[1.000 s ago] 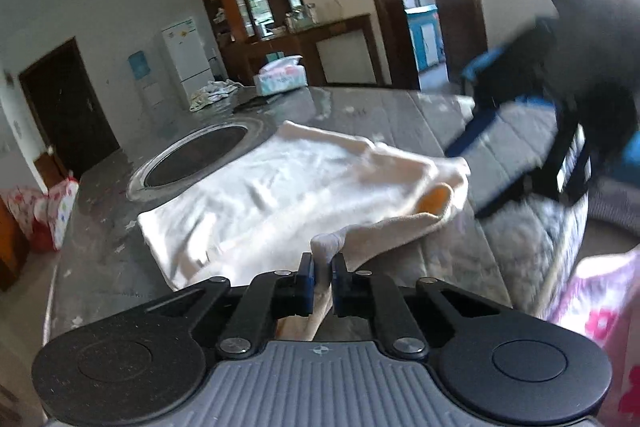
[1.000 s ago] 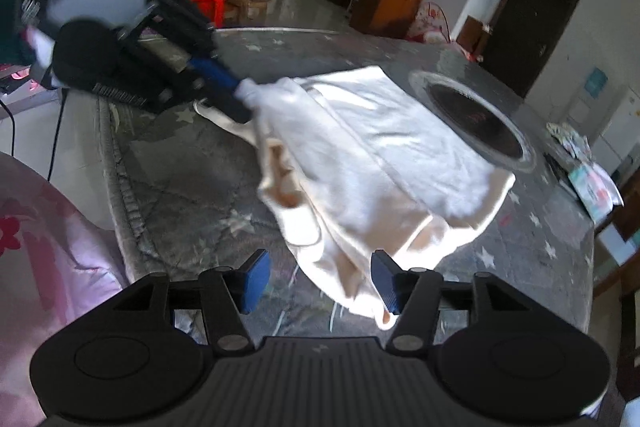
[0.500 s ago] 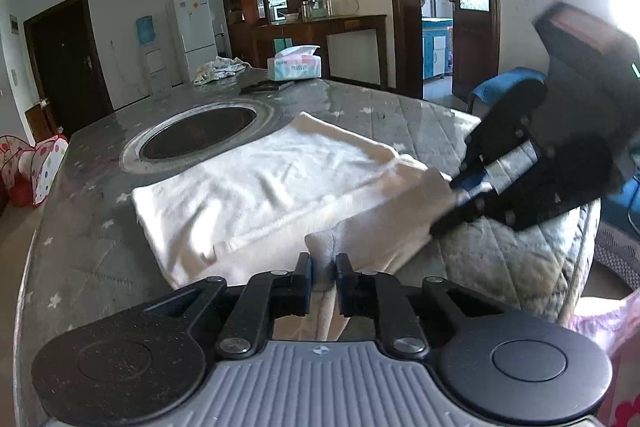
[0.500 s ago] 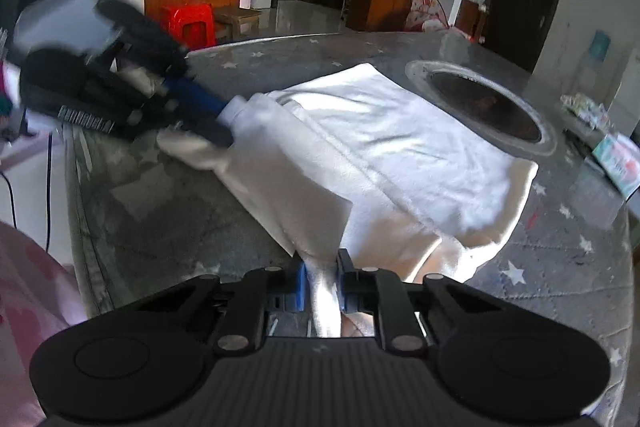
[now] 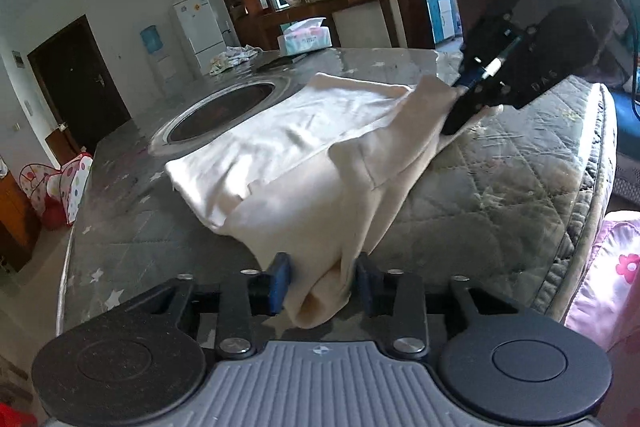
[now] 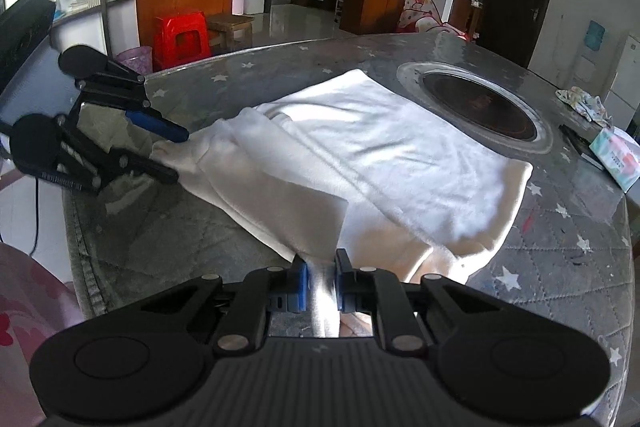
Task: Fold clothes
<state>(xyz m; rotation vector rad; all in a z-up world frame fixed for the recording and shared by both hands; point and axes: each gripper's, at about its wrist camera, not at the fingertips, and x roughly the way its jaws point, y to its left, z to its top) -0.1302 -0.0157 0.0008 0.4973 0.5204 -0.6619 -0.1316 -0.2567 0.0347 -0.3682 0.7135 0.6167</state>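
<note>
A cream-white garment (image 5: 304, 131) lies folded on the grey quilted table cover (image 5: 500, 195), and its near flap is drawn toward the table's edge. My left gripper (image 5: 322, 279) has its jaws opening. A rolled end of the garment lies loosely between its fingers (image 5: 280, 283). In the right wrist view the garment (image 6: 400, 155) spreads across the middle. The left gripper (image 6: 178, 157) stands at its left corner with its jaws apart. My right gripper (image 6: 320, 279) is shut on the flap's near edge. From the left wrist view the right gripper (image 5: 454, 107) pinches the far right corner.
A round dark recess (image 6: 476, 107) with a metal rim sits in the table beyond the garment. A tissue box (image 6: 614, 157) and a crumpled rag (image 6: 584, 101) lie at the far side. The cover's edge (image 5: 600, 163) drops off at the right. A pink flowered sleeve (image 5: 616, 267) is close by.
The right gripper came in and shut on the flap's edge. The left jaws, pinched shut on the garment before, have parted. The flap now stretches between both grippers.
</note>
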